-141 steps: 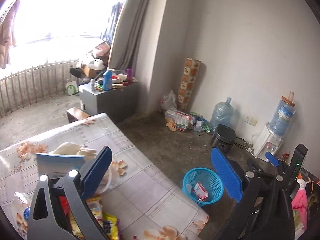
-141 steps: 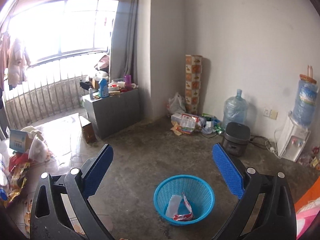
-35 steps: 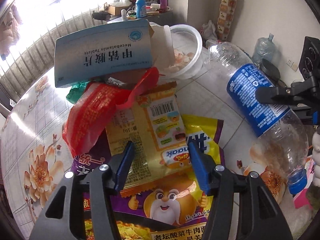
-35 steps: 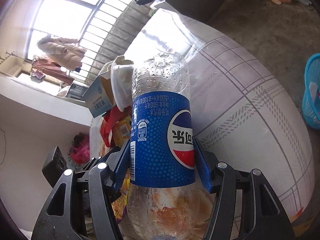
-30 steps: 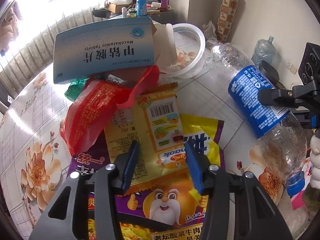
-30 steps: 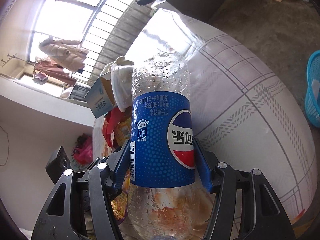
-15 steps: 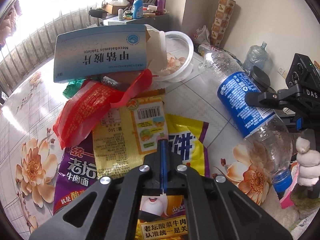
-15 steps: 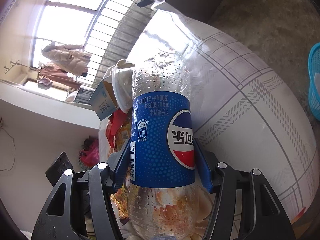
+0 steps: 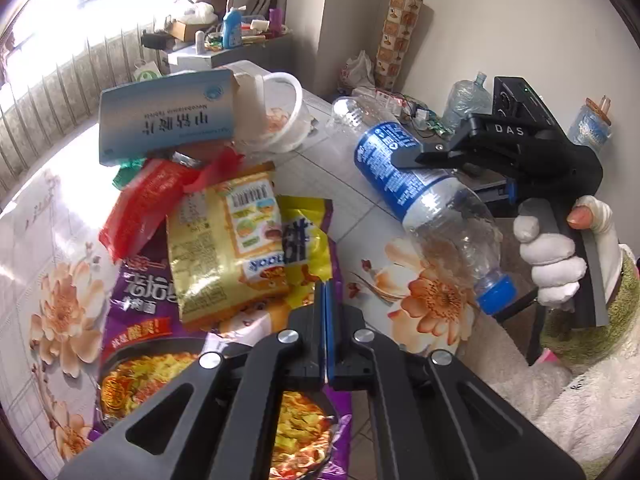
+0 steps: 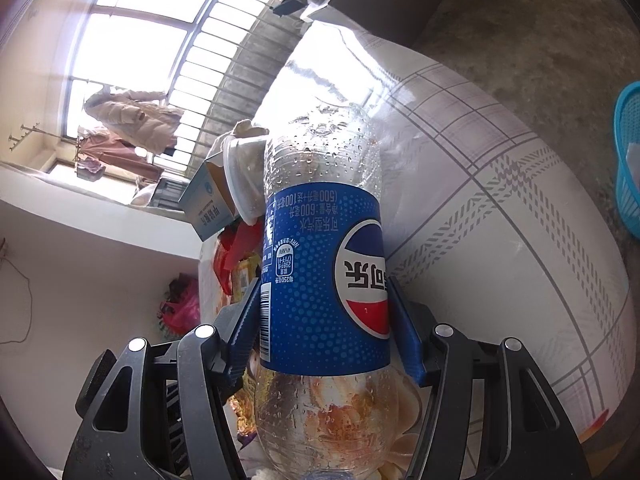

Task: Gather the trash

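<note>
Two handheld grippers are working over a tabletop (image 9: 48, 216) covered in a white cloth with orange flowers.

The left gripper (image 9: 326, 292) is pointing down at a heap of wrappers, its blue-padded jaws pressed flat together with no gap between them. Their tips are sitting right at the near corner of a crinkled yellow and purple foil wrapper (image 9: 306, 240). I cannot tell whether that corner is pinched between them.

Just beyond the jaws and to their left, a shiny gold snack packet (image 9: 224, 240) is lying on top of the foil wrapper. A large purple noodle packet (image 9: 140, 292) is spreading out beneath the jaws and to their left. Farther ahead, a crumpled red plastic wrapper (image 9: 140, 204) is lying under a pale blue cardboard carton (image 9: 168, 120), with a round white plastic bowl (image 9: 284, 112) tipped beside the carton.

The right gripper (image 10: 323, 292), gripped by a hand in a white glove (image 9: 556, 256), is sitting well to the right of the left jaws. Its jaws are standing about half open and clamping a clear plastic cola bottle with a blue label (image 10: 320, 264), one pad pressing on each side of the label. The bottle is tilting, its base pointing out past the jaw tips and its blue cap end back toward the hand.

Off the tabletop, far to the right of those jaws, a bright blue plastic mesh basket (image 10: 628, 160) is standing on the grey floor.
</note>
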`<action>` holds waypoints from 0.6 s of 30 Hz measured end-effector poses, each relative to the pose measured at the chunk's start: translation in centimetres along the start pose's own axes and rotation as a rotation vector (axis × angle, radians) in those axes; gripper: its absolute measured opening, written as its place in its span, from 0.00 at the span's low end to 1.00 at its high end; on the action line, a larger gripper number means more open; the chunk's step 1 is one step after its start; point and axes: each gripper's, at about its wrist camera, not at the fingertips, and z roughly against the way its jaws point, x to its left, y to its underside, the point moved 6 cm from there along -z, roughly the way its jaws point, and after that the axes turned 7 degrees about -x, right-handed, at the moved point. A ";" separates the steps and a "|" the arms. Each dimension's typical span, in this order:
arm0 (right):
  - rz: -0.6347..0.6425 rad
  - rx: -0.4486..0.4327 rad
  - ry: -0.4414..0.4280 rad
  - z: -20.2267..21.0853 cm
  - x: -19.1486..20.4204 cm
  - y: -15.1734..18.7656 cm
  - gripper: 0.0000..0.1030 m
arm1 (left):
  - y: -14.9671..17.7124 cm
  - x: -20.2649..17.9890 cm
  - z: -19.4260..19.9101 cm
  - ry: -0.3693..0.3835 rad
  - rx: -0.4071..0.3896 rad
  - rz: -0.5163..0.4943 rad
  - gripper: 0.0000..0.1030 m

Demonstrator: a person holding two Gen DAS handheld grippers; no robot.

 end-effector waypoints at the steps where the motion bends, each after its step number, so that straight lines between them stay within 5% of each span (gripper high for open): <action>1: 0.001 0.001 0.000 -0.1 0.1 0.0 0.55 | -0.1 0.3 -0.1 -0.023 -0.001 -0.006 0.22; 2: 0.003 0.002 0.000 -0.1 0.1 0.0 0.55 | -0.2 0.7 -0.3 -0.054 -0.001 -0.012 0.49; 3: 0.004 0.003 0.000 -0.1 0.1 0.1 0.55 | -0.3 1.1 -0.6 -0.089 -0.006 -0.021 0.58; 7: 0.005 0.004 -0.001 -0.2 0.1 0.1 0.55 | -0.4 2.2 -2.2 -0.149 0.011 -0.065 0.68; 11: 0.009 0.006 -0.001 -0.3 0.0 0.0 0.55 | 0.4 4.3 -5.1 -0.179 0.099 -0.006 0.69; 18: 0.017 0.013 -0.005 -0.5 0.1 0.0 0.55 | 0.0 5.7 -5.7 -0.165 0.088 0.021 0.61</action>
